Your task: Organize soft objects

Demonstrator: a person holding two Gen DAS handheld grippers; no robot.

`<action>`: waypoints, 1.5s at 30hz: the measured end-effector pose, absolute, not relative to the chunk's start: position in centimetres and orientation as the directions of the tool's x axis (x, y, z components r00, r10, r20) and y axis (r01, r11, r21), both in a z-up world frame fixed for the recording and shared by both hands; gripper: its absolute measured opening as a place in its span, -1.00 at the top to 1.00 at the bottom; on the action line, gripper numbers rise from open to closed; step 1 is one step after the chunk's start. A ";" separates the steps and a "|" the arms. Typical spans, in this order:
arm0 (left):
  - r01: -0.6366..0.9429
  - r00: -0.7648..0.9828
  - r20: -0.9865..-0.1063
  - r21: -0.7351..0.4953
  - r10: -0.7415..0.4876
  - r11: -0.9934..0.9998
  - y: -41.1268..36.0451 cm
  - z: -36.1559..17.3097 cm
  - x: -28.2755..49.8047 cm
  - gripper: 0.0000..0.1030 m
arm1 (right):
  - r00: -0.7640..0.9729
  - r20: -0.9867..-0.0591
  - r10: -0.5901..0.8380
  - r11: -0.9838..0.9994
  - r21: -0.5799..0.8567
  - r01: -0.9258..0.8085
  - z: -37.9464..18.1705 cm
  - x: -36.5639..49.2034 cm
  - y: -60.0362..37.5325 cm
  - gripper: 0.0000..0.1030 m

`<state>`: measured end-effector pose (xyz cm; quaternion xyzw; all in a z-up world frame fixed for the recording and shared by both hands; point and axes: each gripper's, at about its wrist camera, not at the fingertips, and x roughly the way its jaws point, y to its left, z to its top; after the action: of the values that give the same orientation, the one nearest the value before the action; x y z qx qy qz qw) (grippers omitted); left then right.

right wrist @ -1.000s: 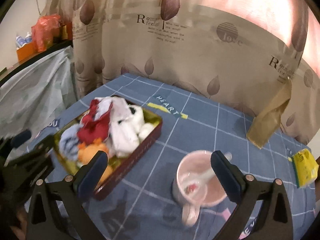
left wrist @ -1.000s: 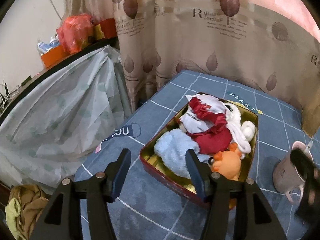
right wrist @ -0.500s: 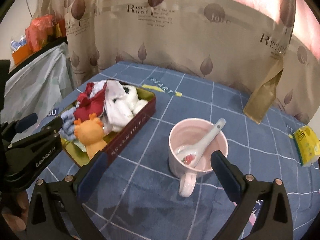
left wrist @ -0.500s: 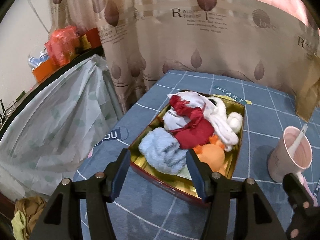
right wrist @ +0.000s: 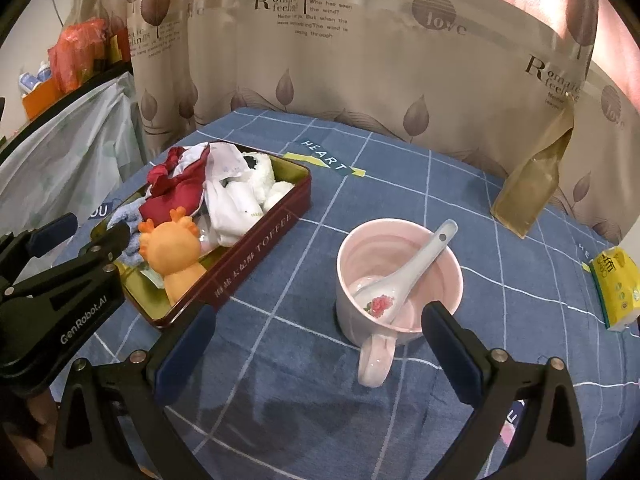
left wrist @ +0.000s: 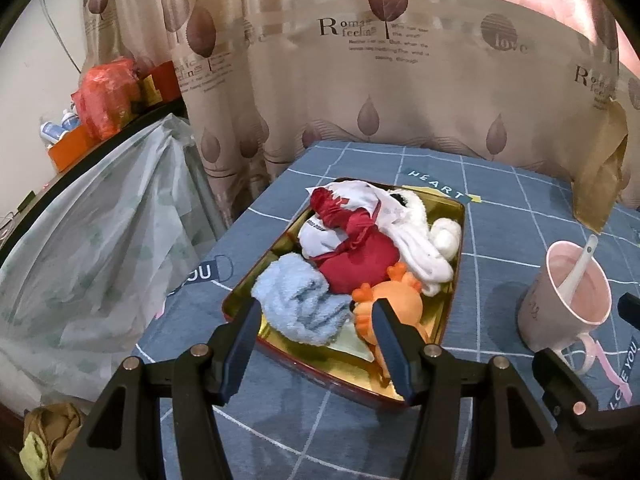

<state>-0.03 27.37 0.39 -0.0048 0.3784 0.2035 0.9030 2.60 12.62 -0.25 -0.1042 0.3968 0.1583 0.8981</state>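
Left view: left gripper (left wrist: pixel 316 330) open, empty, poised above tin (left wrist: pixel 454 284) near edge; soft toys (left wrist: pixel 360 264) piled inside (cup (left wrist: pixel 560 312) beside).

Right view: right gripper (right wrist: pixel 316 340) wide open, empty, above bare cloth (right wrist: pixel 280 380) before cup (right wrist: pixel 396 284); tin (right wrist: pixel 260 248) to left.

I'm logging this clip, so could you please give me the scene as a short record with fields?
surface: blue checked tablecloth
container: red toffee tin, open
tin contents: orange plush, blue towel, red cloth, white cloth
beside tin: pink mug with spoon inside
left gripper: open, empty, before the tin
right gripper: open, empty, near the mug
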 end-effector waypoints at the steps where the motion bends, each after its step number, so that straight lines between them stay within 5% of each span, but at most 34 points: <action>1: -0.368 0.633 -0.686 0.141 0.359 0.919 27.4 0.4 0.0 -0.14 | 0.635 -0.746 0.200 0.929 -0.062 -0.365 -0.3 2.6 12.6 -0.98; 45: -0.291 0.671 -0.679 0.128 0.298 0.948 25.4 0.6 -0.2 -0.15 | 0.610 -0.771 0.181 0.921 -0.085 -0.381 -1.1 1.7 12.4 -0.98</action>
<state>-0.16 25.41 0.60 0.0044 0.3724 0.1610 0.9140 1.70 12.44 -1.07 -0.1213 0.4124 0.1581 0.8890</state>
